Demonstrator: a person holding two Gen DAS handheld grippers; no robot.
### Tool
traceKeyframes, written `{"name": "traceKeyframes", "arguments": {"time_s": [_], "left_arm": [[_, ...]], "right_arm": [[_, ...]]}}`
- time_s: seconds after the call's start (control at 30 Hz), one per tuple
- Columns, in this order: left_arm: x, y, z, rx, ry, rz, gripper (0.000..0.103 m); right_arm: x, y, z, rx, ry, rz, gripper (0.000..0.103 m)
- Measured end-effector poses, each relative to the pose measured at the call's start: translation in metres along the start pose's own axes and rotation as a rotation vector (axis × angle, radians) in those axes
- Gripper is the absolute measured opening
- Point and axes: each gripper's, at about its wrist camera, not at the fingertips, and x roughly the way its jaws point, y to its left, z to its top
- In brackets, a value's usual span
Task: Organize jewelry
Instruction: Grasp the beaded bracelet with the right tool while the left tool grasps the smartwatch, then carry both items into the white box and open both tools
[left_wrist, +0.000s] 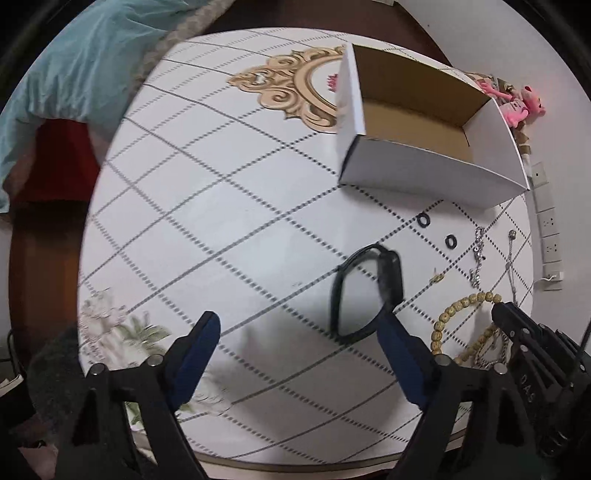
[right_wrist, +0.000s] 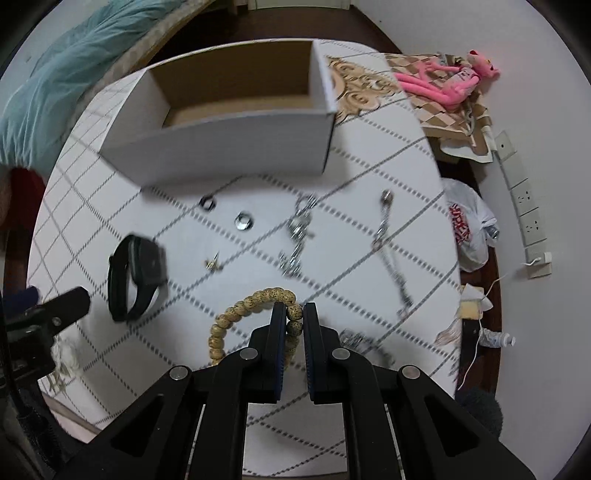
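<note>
An open white cardboard box (left_wrist: 424, 162) (right_wrist: 221, 147) stands at the far side of the round table. My right gripper (right_wrist: 294, 314) is shut on a tan wooden bead bracelet (right_wrist: 236, 314), which also shows in the left wrist view (left_wrist: 454, 314). My left gripper (left_wrist: 299, 325) is open and empty; its right finger is next to a black smartwatch (left_wrist: 369, 291) (right_wrist: 136, 277). Two small rings (right_wrist: 225, 212) (left_wrist: 436, 230), a small gold earring (right_wrist: 213, 263), and two silver chains (right_wrist: 297, 236) (right_wrist: 391, 254) lie between the box and the grippers.
The table (left_wrist: 221, 221) has a white quilted cover with a gold ornament. A pink plush toy (right_wrist: 447, 83) lies on a stand at the right. A white bag (right_wrist: 467, 225) and wall sockets (right_wrist: 524, 199) are beyond the right edge. Teal cloth (left_wrist: 74, 66) is at far left.
</note>
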Motion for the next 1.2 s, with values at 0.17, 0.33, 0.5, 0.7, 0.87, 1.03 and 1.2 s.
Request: {"name": "traceKeyframes", "arguments": {"time_s": [0.17,0.33,0.5,0.7,0.87,1.03,1.2], "left_arm": [[0.015,-0.009,0.008,0.015,0.024,-0.040,0.065],[0.029,-0.011,0.012,0.021,0.047,-0.058,0.032],[0.035,-0.010,0.009,0.042,0.024,-0.052,0.009],[0.026,-0.005,-0.003,0.059,-0.023,-0.047,0.005],[0.002,-0.001,-0.014,0.058,-0.065,-0.053,0.005],[-0.030,0.001,-0.028,0.065,-0.110,-0.067,0.005],[-0.054,0.003,-0.031,0.077,-0.164,-0.068,0.005]], "right_arm": [[0.000,-0.003,0.008,0.014,-0.001,-0.014,0.009],[0.024,-0.037,0.028,0.018,0.014,-0.014,0.009],[0.029,-0.039,0.028,0.023,0.027,-0.009,0.009],[0.028,-0.038,0.025,0.021,0.026,0.005,0.009],[0.016,-0.039,0.024,0.025,0.009,0.035,0.009],[-0.007,-0.038,0.024,0.020,-0.034,0.075,0.009],[-0.036,-0.036,0.029,0.012,-0.090,0.113,0.009]]}}
